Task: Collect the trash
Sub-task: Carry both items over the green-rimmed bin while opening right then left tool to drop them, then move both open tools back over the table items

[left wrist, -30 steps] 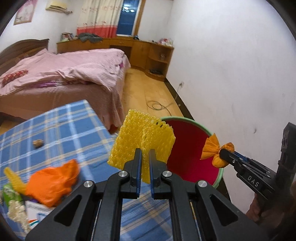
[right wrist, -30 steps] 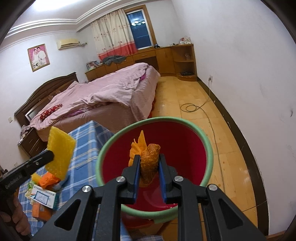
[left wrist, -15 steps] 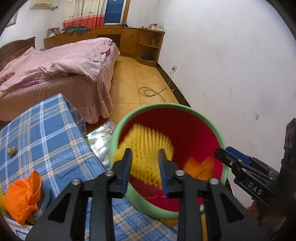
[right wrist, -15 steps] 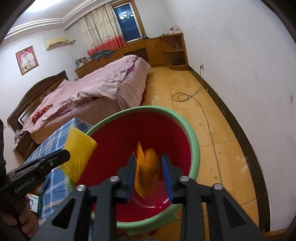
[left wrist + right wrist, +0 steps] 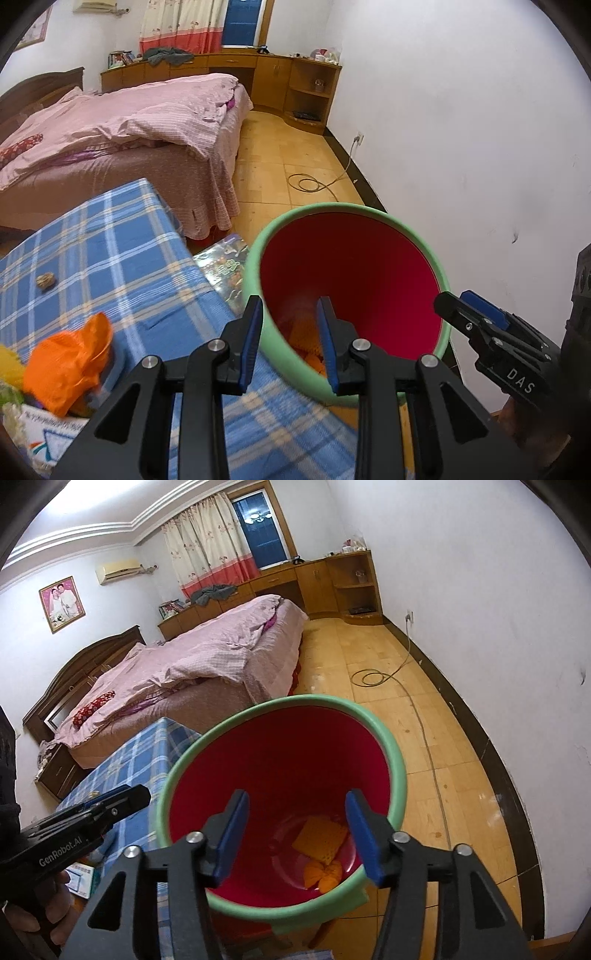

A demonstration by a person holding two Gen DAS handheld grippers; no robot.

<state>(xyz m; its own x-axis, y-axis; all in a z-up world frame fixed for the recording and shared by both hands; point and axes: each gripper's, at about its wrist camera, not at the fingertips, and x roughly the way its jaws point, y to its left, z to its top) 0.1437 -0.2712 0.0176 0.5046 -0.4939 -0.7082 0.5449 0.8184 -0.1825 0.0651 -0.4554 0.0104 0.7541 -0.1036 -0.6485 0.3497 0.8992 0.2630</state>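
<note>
Bucket [image 5: 397, 760]: red inside, green rim, standing on the floor just beside the blue plaid table [image 5: 122, 251], on the table's wall side. Contents, at the bottom: yellow sponge [image 5: 320, 837], lying flat; orange wrapper [image 5: 324, 874], knotted, just beside the sponge on the near side. Left gripper [image 5: 290, 321]: poised over the bucket's table-side rim, jaws narrowly parted, nothing between them. Right gripper [image 5: 295, 814]: poised above the bucket mouth, jaws opening, nothing between them; sponge and wrapper lie well below. Left on the table, away from the bucket: orange bag [image 5: 66, 363] heaped on a small pile of packets at the near corner; small brown scrap [image 5: 46, 281] alone further back. Bed [image 5: 122, 122] with pink cover beyond the table.
</note>
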